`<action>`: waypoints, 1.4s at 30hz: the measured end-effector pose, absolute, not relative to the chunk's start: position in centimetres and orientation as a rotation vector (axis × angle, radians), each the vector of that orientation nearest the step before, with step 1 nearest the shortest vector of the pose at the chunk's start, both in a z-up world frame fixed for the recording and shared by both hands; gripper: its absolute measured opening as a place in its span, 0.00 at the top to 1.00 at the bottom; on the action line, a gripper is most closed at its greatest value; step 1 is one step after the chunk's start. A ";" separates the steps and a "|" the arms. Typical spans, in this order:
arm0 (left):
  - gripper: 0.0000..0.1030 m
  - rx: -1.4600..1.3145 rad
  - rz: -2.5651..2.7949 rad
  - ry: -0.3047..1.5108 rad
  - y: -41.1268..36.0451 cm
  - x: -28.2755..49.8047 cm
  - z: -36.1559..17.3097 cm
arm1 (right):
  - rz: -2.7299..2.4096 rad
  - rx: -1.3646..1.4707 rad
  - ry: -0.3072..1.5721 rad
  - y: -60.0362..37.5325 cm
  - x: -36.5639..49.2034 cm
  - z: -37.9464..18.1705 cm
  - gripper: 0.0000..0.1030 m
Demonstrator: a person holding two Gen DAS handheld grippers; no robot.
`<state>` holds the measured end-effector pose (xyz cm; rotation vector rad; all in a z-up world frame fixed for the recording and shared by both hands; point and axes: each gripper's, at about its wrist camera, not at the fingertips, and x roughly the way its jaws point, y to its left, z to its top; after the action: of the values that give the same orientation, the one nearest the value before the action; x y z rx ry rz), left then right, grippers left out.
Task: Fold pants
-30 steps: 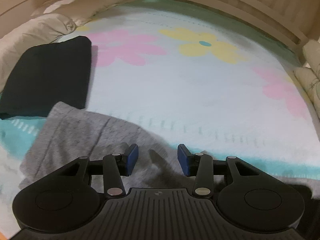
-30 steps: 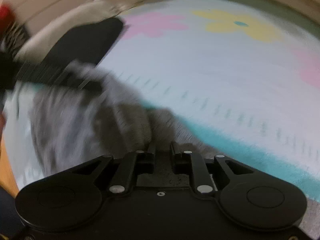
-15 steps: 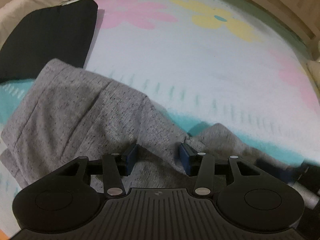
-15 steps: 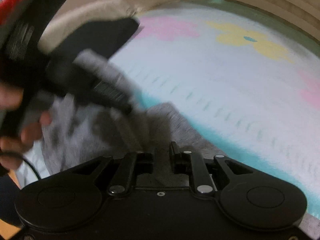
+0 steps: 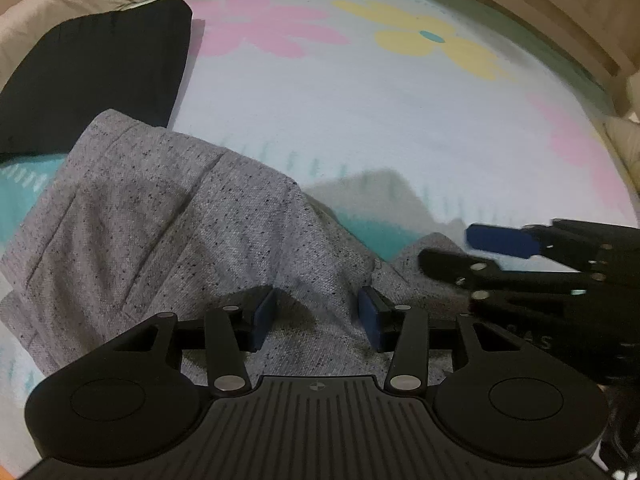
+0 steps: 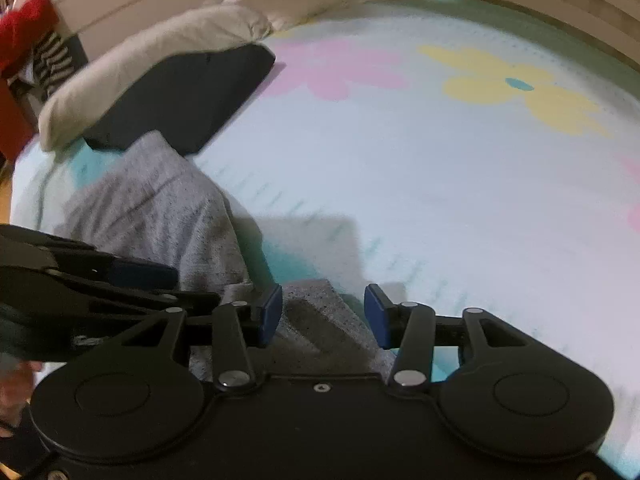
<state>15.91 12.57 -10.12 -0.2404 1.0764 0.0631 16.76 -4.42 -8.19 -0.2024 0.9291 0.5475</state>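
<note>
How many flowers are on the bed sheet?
3 in the left wrist view: a pink flower by the black folded cloth, a yellow flower in the middle, a second pink one far right. More may be hidden.

Pants (image 5: 168, 216) lie on bedsheet (image 5: 360, 128), before folded garment (image 5: 92, 76).

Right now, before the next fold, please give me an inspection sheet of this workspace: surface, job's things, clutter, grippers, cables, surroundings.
Surface: bed sheet, pale with pink and yellow flowers and a teal band.
Job's things: grey pants, rumpled, lying at the near edge.
Clutter: folded black garment beyond the pants; cream pillow behind it.
Grippers: left gripper open over the grey cloth; right gripper jaws opening, cloth below them, pads not pressing.
Cables: nothing seen.
Surroundings: wooden bed frame; red and striped items at far left, blurred.
</note>
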 end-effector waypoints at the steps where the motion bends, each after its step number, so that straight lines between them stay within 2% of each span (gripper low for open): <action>1: 0.56 -0.238 0.060 1.076 12.6 15.9 -10.1 | 0.556 -0.207 0.938 -4.3 17.0 -8.5 0.47; 7: 0.56 -0.238 0.055 1.071 12.5 15.4 -9.9 | 0.660 -0.160 1.026 -4.3 18.7 -9.6 0.47; 8: 0.56 -0.247 0.054 1.070 12.6 15.2 -9.9 | 0.675 -0.159 1.037 -4.4 18.8 -9.7 0.57; 9: 0.56 -0.262 0.053 1.068 12.9 15.1 -9.8 | 0.692 -0.163 1.043 -4.2 18.8 -9.7 0.77; 11: 0.56 -0.295 0.051 1.064 13.3 14.5 -9.5 | 0.704 -0.191 1.043 -3.9 18.2 -9.5 0.78; 15: 0.57 -0.344 0.076 1.028 14.3 13.1 -8.7 | 0.668 -0.224 0.997 -3.5 16.4 -8.7 0.88; 20: 0.59 -0.324 0.131 1.100 15.2 12.2 -9.6 | 0.391 -0.275 0.853 -3.1 16.9 -6.6 0.91; 22: 0.60 -0.287 0.124 1.112 14.9 11.9 -9.5 | 0.351 -0.225 0.903 -3.3 19.1 -7.0 0.93; 27: 0.60 -0.249 0.081 1.136 14.7 10.7 -9.3 | 0.280 -0.226 1.004 -2.1 22.5 -10.2 0.93; 31: 0.60 -0.286 0.019 1.164 15.7 9.9 -8.8 | 0.243 -0.224 1.010 -1.5 23.2 -10.6 0.92; 34: 0.60 -0.335 0.054 1.113 18.1 9.5 -7.0 | 0.240 -0.220 1.024 -1.7 23.7 -9.6 0.81; 36: 0.57 -0.297 0.150 1.040 19.9 9.0 -5.6 | 0.225 -0.233 0.962 -2.2 22.4 -8.1 0.64; 38: 0.53 -0.265 0.252 1.000 21.3 8.8 -4.9 | 0.222 -0.249 0.897 -2.6 20.3 -6.5 0.55; 42: 0.52 -0.331 0.298 1.025 23.6 8.7 -5.4 | 0.344 -0.258 0.866 -2.4 14.3 -4.7 0.55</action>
<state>8.65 23.61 -5.40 -0.3306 1.0251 0.2980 14.35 -2.45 -4.74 -0.2578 0.8662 0.3438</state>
